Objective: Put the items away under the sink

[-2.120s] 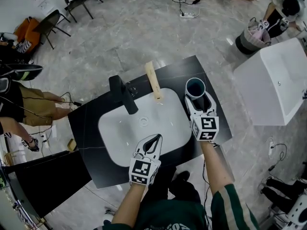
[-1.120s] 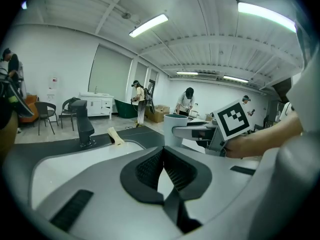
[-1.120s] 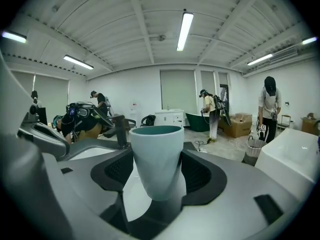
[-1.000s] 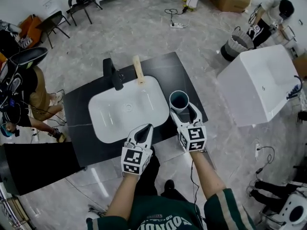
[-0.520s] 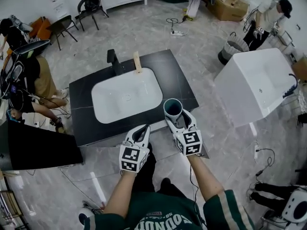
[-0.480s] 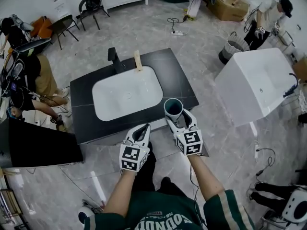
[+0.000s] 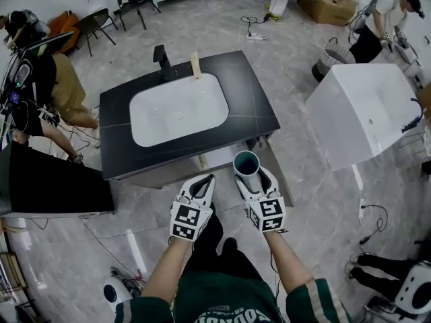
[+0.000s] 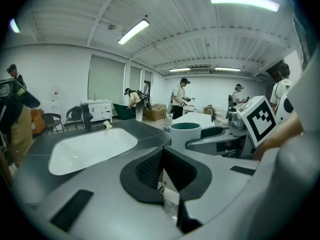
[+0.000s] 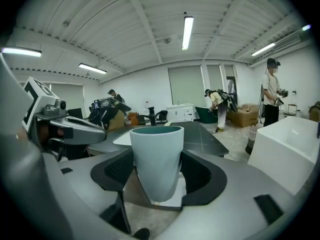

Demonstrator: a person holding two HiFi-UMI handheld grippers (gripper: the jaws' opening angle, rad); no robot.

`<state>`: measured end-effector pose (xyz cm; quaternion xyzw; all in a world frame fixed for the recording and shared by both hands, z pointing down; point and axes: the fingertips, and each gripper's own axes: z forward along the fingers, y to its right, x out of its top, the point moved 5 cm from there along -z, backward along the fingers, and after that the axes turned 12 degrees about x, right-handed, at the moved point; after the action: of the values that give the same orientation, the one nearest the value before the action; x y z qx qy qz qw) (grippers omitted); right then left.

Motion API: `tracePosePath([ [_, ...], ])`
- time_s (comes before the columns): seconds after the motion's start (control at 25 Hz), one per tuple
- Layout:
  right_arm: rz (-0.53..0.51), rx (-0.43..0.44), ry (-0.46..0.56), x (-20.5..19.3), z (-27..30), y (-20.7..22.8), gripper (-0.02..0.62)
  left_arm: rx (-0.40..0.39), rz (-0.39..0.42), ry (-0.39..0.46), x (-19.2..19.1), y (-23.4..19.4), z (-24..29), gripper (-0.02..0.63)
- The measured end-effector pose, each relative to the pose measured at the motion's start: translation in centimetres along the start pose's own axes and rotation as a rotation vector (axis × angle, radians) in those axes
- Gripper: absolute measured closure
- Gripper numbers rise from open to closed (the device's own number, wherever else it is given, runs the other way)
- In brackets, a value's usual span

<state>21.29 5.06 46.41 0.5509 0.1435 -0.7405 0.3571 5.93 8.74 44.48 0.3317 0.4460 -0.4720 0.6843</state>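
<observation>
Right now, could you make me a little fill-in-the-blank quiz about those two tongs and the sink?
The right tongs are closed around a teal ____. The left tongs are closed and hold ____. The white sink is set in a counter whose colour is ____.
Missing words: cup; nothing; black.

Pale teal cup (image 9: 157, 168), upright, mouth up, held between the right tool's (image 7: 247, 176) jaws
</observation>
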Motion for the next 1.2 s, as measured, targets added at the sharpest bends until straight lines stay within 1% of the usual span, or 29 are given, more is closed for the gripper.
tracePosePath([
  [0.16,0.023,-0.015,0.003,-3.5,0.9,0.9,0.293,-0.001,0.005,-0.005,-3.3,-0.5,2.0,0.595],
  [0.32,0.024,-0.005,0.023,-7.1,3.2,1.9,0.293,-0.016,0.013,-0.018,-8.0,-1.4,4.9,0.595],
  [0.44,0.006,0.009,0.022,-10.6,5.7,3.1,0.293,-0.017,0.01,-0.009,-11.7,-2.1,7.4,0.595],
  [0.64,0.001,0.018,0.035,-16.5,9.7,5.8,0.293,-0.023,0.044,0.017,-17.3,-2.9,11.8,0.595],
  [0.72,-0.001,0.013,0.048,-18.8,11.6,7.0,0.293,-0.024,0.032,0.019,-19.6,-3.4,13.8,0.595],
  [0.8,0.0,0.007,0.062,-21.2,13.7,8.1,0.293,-0.037,0.024,0.027,-22.0,-3.5,15.8,0.595],
  [0.92,-0.006,0.005,0.061,-24.8,16.8,9.9,0.293,-0.06,0.038,0.048,-25.3,-3.2,18.6,0.595],
  [1.0,-0.016,0.01,0.064,-27.0,18.8,10.8,0.293,-0.061,0.042,0.057,-27.6,-3.5,20.2,0.595],
  [1.08,-0.028,0.015,0.068,-29.0,20.6,11.5,0.293,-0.06,0.028,0.067,-29.7,-4.1,21.8,0.595],
  [1.2,-0.045,0.019,0.073,-31.5,23.0,12.7,0.293,-0.087,-0.011,0.077,-32.6,-4.8,23.7,0.595],
])
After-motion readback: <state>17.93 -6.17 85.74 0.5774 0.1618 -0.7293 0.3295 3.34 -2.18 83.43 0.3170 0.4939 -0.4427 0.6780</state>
